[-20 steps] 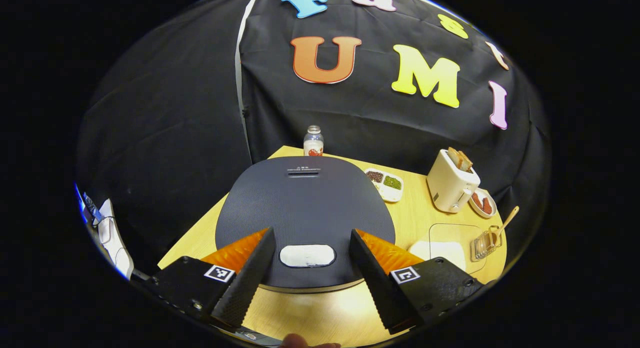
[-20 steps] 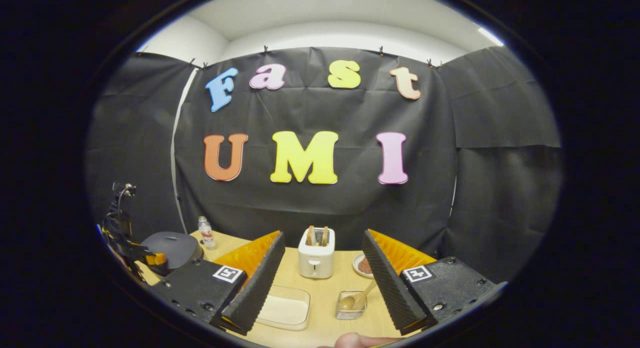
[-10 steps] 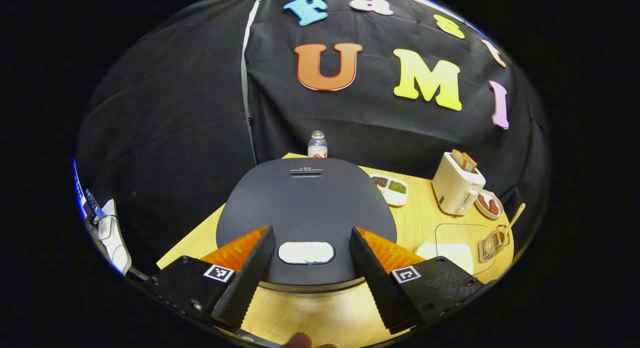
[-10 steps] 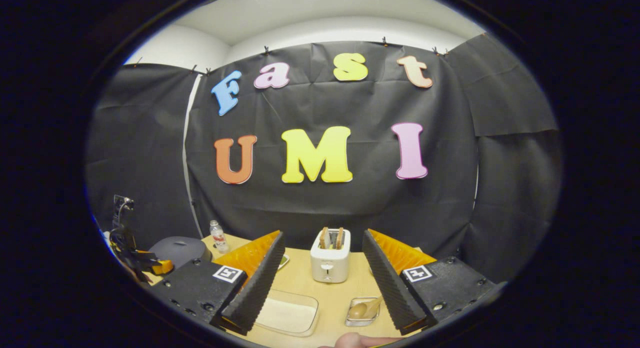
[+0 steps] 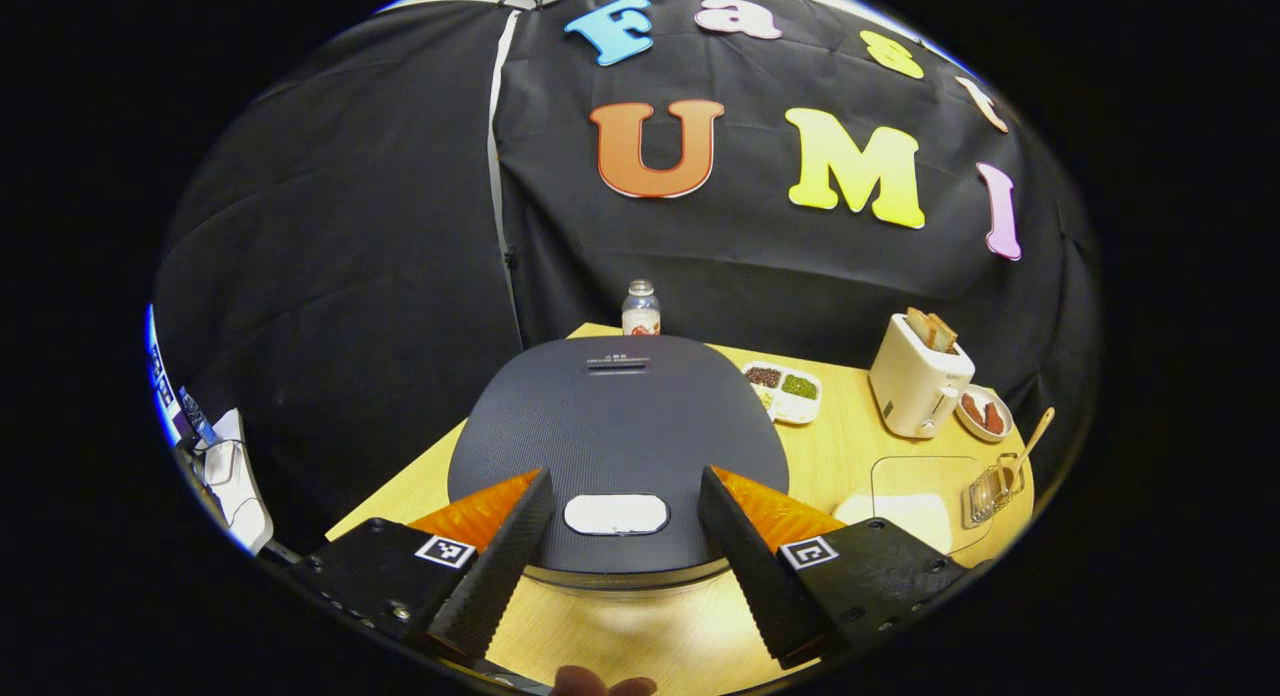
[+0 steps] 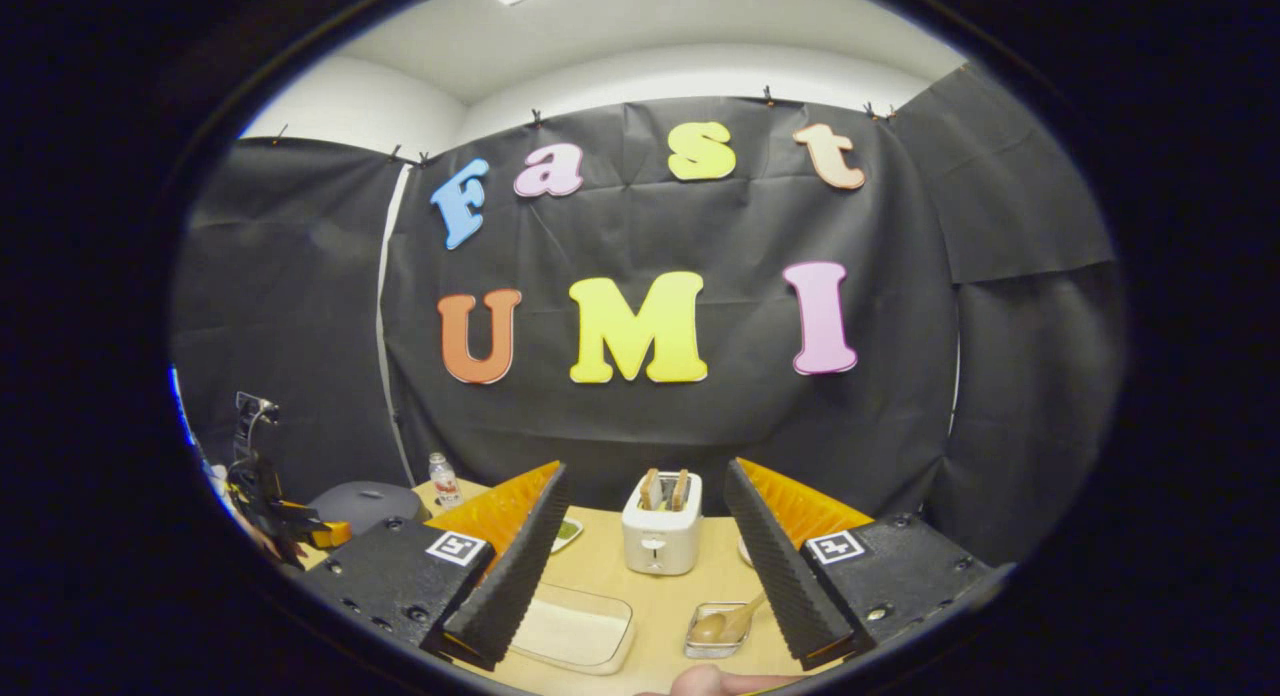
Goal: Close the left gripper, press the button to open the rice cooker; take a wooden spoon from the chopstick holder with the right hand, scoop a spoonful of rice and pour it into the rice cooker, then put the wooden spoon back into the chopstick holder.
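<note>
A dark rice cooker [image 5: 615, 421] with its lid shut sits on the wooden table [image 5: 830, 446]. Its pale oval button [image 5: 615, 514] lies just ahead, between the fingers of my left gripper [image 5: 618, 551], which stands open above the cooker's front edge. In the right gripper view the cooker [image 6: 365, 501] is at far left with the left gripper [image 6: 285, 521] beside it. My right gripper [image 6: 640, 576] is open, holding nothing, above the table. A wooden spoon [image 6: 728, 619] rests in the clear chopstick holder [image 6: 715, 631]. The clear rice container [image 6: 575, 626] lies left of the holder.
A white toaster [image 6: 660, 531] with bread stands at the back centre. A small bottle [image 5: 640, 311] is behind the cooker. A divided dish of beans [image 5: 785, 391] and a small plate [image 5: 985, 414] lie near the toaster [image 5: 920, 376]. The rice container [image 5: 915, 496] sits by the spoon holder [image 5: 995, 481].
Both cameras have shifted slightly; the left gripper drew back a little from the cooker. The right view tilted upward a bit. Both grippers stay open.
</note>
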### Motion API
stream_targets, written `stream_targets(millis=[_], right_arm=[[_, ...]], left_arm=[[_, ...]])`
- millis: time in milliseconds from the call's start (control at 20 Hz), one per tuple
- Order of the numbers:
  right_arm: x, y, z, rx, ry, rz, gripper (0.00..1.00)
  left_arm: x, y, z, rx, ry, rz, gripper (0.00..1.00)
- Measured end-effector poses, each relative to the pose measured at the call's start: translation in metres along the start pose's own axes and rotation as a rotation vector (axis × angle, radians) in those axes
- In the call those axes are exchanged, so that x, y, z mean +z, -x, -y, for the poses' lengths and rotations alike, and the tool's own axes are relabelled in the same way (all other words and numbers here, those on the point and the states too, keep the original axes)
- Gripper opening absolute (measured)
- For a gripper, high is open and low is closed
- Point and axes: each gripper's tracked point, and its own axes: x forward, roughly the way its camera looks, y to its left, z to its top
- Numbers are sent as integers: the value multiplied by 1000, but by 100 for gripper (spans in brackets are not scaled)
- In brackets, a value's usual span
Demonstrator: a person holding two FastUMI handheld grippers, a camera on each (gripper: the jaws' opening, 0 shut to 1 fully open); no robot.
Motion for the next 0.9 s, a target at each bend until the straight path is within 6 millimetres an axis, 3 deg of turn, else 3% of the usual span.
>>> stream_targets(millis=[200,500,700,850,900], right_arm=[[19,52,-16,-39,10,41,97],[44,141,-61,-73,1,100,97],[42,193,-89,-76,32,93,100],[38,221,-104,-92,24,76,96],[36,228,-110,-92,23,71,100]], left_arm=[[40,50,6,-60,10,106,95],[101,177,29,-185,14,321,95],[119,249,40,-255,-39,441,95],[112,281,42,-289,-22,454,95],[106,289,41,-293,-18,445,94]])
